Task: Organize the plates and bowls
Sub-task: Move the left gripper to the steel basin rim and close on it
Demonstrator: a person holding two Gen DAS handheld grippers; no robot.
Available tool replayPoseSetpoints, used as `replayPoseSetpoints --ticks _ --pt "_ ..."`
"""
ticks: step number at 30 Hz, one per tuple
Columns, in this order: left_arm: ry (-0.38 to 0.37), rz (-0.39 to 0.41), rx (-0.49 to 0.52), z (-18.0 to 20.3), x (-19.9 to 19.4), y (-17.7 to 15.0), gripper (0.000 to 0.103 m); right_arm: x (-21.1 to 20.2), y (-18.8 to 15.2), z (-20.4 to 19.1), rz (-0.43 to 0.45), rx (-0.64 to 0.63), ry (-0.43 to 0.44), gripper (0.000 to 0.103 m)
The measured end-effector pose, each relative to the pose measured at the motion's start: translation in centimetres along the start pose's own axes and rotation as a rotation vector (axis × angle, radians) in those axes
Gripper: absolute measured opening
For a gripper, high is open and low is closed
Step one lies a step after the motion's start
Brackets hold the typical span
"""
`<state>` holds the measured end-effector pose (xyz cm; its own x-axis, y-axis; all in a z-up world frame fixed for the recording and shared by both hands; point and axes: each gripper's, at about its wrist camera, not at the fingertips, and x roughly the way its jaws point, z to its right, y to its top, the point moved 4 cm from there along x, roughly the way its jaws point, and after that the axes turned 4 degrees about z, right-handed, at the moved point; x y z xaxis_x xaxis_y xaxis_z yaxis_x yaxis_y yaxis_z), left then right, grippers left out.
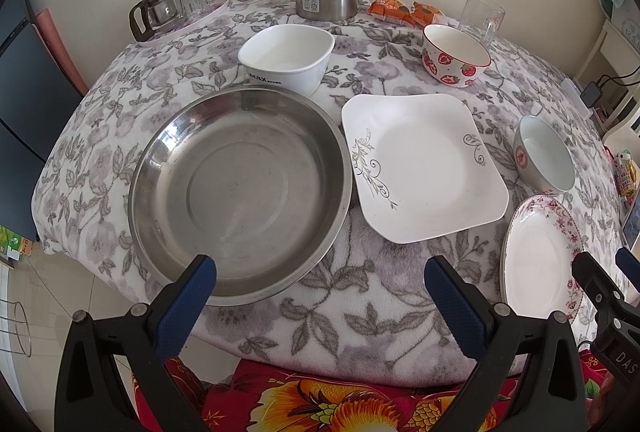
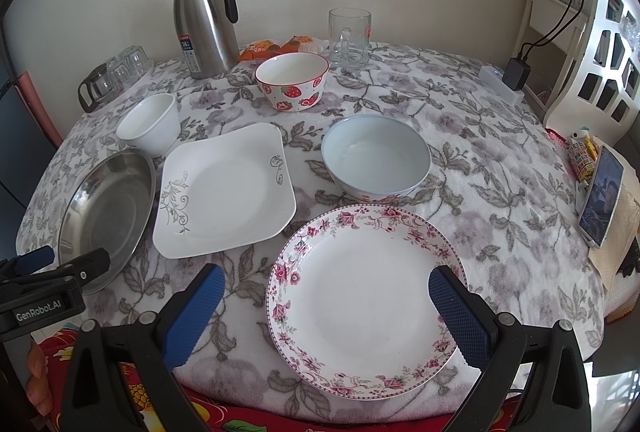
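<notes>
Steel-grey, the round metal basin [image 1: 240, 191] lies at the desk's [image 1: 360, 292] near left, just beside the square white plate [image 1: 424, 167], with the floral-rimmed plate [image 2: 364, 300] at near right. Behind stand a white bowl [image 1: 288, 57], a strawberry bowl [image 1: 454, 55] and a pale blue bowl [image 2: 376, 157]. Left hand-held gripper [image 1: 320, 296] and right hand-held gripper [image 2: 326, 308] both hover spread wide, holding nothing.
</notes>
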<state>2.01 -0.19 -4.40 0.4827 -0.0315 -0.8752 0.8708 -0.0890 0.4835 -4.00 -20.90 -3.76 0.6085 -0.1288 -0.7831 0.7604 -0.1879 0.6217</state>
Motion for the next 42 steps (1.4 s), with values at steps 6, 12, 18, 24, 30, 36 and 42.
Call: replayPoseSetpoints --ticks 6,12,18,24,30,36,42 --pt "-0.062 0.004 -0.067 -1.1 0.1 0.2 0.103 0.6 -0.2 -0.8 0.003 -0.001 0.014 0.103" --pt "-0.087 0.067 -0.249 -5.8 -0.5 1.7 0.103 0.8 1.9 -2.4 0.033 0.013 0.175 0.103" --pt "-0.015 0.13 -0.385 -12.2 -1.1 3.1 0.103 1.2 3.5 -5.7 0.074 -0.034 0.275 0.103" --pt "-0.055 0.193 -0.459 -16.6 -0.2 3.4 0.103 2.7 4.4 -10.0 0.053 -0.104 0.364 0.102" --pt "-0.039 0.23 -0.445 -18.2 1.1 3.3 0.103 5.3 4.4 -13.6 -0.013 -0.148 0.43 0.092" --pt "-0.032 0.227 -0.422 -18.9 2.7 3.0 0.103 8.0 3.6 -16.7 -0.083 -0.194 0.449 0.08" --pt "-0.043 0.171 -0.461 -20.0 4.8 2.1 0.103 9.9 2.7 -18.5 -0.144 -0.227 0.49 0.062"
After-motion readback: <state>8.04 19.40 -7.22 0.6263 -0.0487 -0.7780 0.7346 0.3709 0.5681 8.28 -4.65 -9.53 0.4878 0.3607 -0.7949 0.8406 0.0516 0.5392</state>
